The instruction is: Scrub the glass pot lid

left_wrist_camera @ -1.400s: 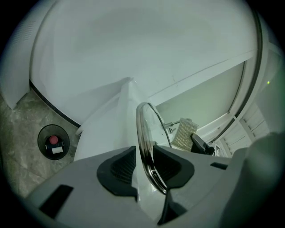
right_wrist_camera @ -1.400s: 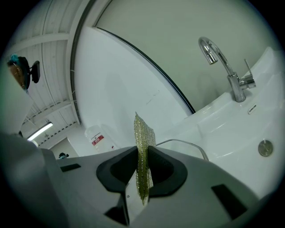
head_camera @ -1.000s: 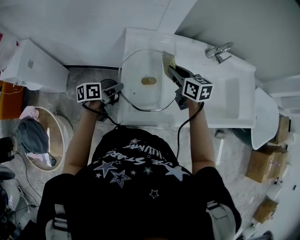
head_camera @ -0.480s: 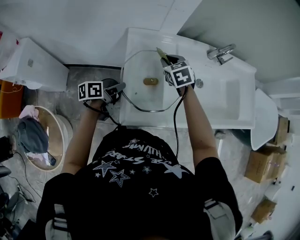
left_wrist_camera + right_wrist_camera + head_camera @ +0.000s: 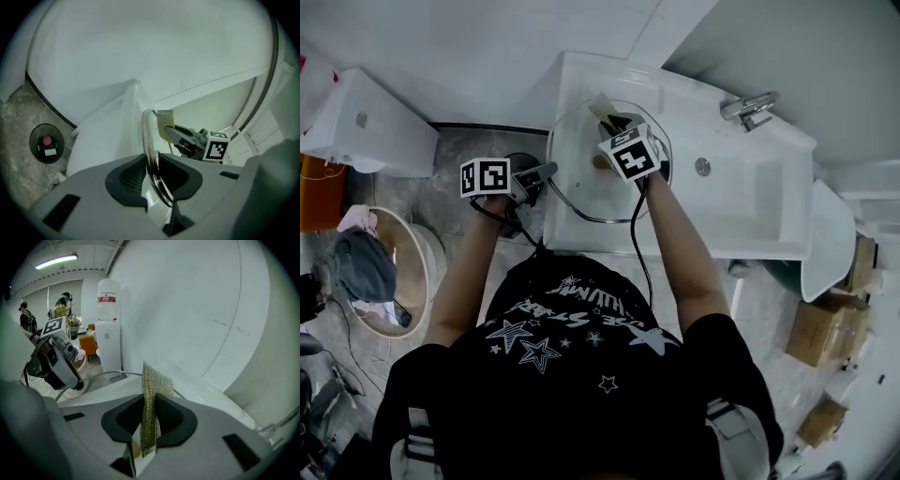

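Scrubbing well needed firm strokes from the right tongs [image 5: 612,119], clenched on a golden mesh scouring pad [image 5: 151,399], while the left tongs [image 5: 544,172], clamped on its steel rim [image 5: 149,140], steadied the round glass pot lid [image 5: 579,192] over the white sink [image 5: 741,202].

This looks like an open workroom or test hall rather than a home. A white sink unit [image 5: 769,202] with a tap [image 5: 748,106] stands on a grey stone-patterned floor [image 5: 473,155], with cardboard boxes [image 5: 827,328] beside it. Further off are a water dispenser [image 5: 108,341], a ceiling strip light [image 5: 56,261] and standing people [image 5: 63,305].
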### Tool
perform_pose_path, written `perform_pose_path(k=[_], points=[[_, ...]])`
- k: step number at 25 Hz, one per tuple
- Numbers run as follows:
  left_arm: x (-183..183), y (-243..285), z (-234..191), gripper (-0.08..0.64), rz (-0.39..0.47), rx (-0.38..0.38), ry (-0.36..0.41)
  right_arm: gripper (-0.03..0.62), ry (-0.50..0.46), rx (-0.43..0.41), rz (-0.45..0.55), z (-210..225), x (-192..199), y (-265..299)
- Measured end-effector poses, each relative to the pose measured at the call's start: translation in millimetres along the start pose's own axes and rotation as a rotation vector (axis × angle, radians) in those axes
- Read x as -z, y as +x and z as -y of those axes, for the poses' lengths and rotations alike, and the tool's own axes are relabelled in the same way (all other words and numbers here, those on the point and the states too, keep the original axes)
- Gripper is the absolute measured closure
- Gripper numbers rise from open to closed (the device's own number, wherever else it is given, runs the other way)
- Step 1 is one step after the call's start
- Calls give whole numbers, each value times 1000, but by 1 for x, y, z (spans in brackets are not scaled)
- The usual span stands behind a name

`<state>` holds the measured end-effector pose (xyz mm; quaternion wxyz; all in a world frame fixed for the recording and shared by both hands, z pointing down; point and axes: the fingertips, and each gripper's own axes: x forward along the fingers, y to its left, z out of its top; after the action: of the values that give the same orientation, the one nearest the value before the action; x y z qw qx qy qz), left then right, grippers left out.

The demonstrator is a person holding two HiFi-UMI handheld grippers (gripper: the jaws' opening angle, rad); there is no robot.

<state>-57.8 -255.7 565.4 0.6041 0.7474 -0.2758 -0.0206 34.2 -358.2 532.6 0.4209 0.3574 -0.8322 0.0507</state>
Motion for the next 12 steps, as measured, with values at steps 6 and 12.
perform_pose_path(k=[6,12], points=[[0,1,0,471,-2,7,-8,522,-73,-108,15,-28,-4,4],[-1,1,0,471,0,19,-17,520,-230,-213,1,-58,3,1]])
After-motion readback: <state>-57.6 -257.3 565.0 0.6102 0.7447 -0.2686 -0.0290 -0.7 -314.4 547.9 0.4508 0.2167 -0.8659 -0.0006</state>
